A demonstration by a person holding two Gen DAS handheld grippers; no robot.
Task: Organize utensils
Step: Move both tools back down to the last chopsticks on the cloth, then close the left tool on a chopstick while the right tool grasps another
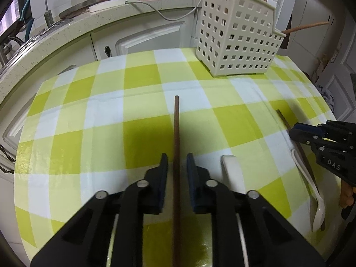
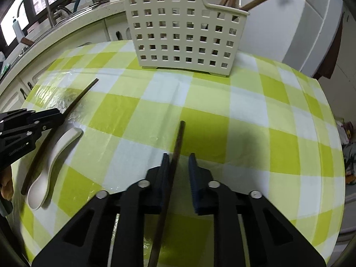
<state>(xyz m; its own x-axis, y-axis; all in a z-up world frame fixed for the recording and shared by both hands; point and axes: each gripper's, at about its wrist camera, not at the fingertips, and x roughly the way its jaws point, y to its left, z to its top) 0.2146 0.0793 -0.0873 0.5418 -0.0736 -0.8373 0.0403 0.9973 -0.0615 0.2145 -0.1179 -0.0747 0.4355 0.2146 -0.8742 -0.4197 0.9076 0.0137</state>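
Left gripper (image 1: 176, 162): jaws open with a clear gap on both sides of a dark chopstick (image 1: 176, 133); nothing gripped.
Right gripper (image 2: 179, 161): jaws open around a second chopstick (image 2: 178, 142), which lies close against the left jaw; whether it touches cannot be told.
Left chopstick axis: long axis runs near to far, far tip pointing toward the middle of the worktop (image 1: 100, 111).
Right chopstick axis: also near to far, leaning slightly right toward the utensil basket (image 2: 182, 29).
Handling: thin, stiff, light and smooth sticks; likely to roll or pivot if pinched off-centre. A hold around mid-length, jaws square across the shaft, looks soundest.
White spoon (image 2: 53, 160): lies flat between the two grippers, bowl near, handle angled far and right; hard and probably slippery.
Basket: stands upright at the far edge of the checked cloth, with several wooden utensils already standing in it.
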